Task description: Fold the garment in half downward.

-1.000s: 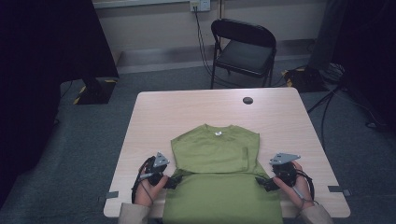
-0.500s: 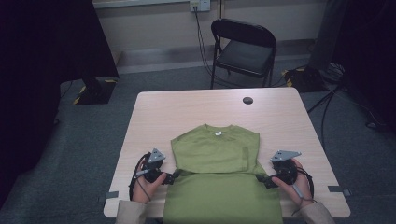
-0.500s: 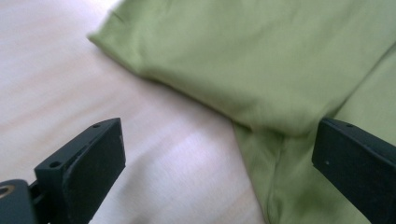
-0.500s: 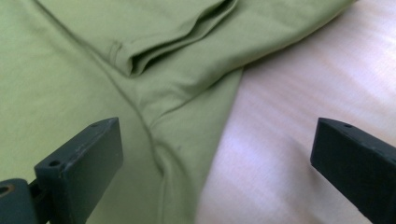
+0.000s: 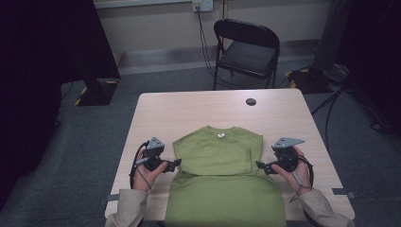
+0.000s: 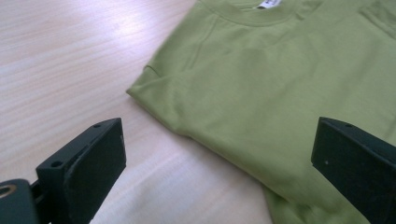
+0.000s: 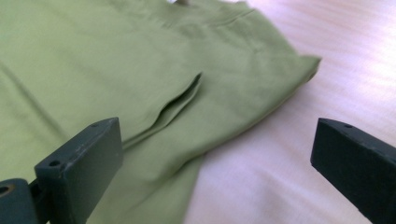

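Observation:
A green T-shirt (image 5: 222, 175) lies flat on the wooden table (image 5: 198, 111), collar away from me, sleeves folded in, its hem hanging over the near edge. My left gripper (image 5: 176, 163) sits at the shirt's left edge, jaws wide open with nothing between them. In the left gripper view the shirt (image 6: 280, 93) and its folded left shoulder lie just ahead of the jaws. My right gripper (image 5: 260, 165) is at the shirt's right edge, also open and empty. The right gripper view has the shirt (image 7: 116, 74) with its folded sleeve flap ahead of the jaws.
A small black round object (image 5: 251, 101) lies near the table's far edge. A black folding chair (image 5: 246, 52) stands beyond the table. Cables run on the floor at the right. Bare tabletop lies on both sides of the shirt and beyond its collar.
Both grippers have edged slightly inward toward the shirt's sides. The shirt has not moved.

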A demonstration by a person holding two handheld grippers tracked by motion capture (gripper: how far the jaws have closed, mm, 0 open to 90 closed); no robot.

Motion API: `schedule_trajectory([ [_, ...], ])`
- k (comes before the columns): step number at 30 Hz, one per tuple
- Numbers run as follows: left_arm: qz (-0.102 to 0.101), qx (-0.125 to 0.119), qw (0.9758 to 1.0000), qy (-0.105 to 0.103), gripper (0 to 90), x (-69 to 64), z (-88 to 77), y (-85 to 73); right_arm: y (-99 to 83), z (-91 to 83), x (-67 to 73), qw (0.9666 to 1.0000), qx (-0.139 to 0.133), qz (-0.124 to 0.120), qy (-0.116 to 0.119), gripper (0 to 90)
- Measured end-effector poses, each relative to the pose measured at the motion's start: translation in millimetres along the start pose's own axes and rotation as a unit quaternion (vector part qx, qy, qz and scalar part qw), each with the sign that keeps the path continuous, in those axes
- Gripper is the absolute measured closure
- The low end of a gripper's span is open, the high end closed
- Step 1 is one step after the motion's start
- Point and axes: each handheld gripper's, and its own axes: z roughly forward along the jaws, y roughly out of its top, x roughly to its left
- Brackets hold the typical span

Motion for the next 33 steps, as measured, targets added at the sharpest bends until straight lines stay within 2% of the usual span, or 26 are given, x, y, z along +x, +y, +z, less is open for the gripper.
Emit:
schedule_trajectory([
  [9,-0.004,0.011,0.9998,0.017,3.1,15.3,21.4,12.1,10.2,18.9,-11.0,0.9996,0.005,0.0,-0.026,1.9],
  [12,0.002,0.018,0.9996,0.024,3.1,19.8,26.4,15.3,11.8,23.3,-15.8,0.9994,0.007,0.001,-0.033,2.5],
  [17,0.002,0.03,0.9988,0.038,4.2,26.4,36.1,17.7,14.2,33.2,-27.3,0.999,0.004,0.017,-0.04,4.8],
  [22,0.003,0.035,0.9985,0.042,4.4,31.4,45.2,18.4,21.0,46.1,-36.5,0.9982,0.006,0.031,-0.051,6.3],
  [29,0.0,0.055,0.997,0.055,5.9,34.2,59.9,18.9,28.2,60.4,-36.4,0.9978,0.012,0.031,-0.058,11.4],
  [33,-0.008,0.05,0.9971,0.057,7.7,35.8,64.2,18.4,27.2,65.7,-37.7,0.9973,0.013,0.039,-0.06,15.2],
])
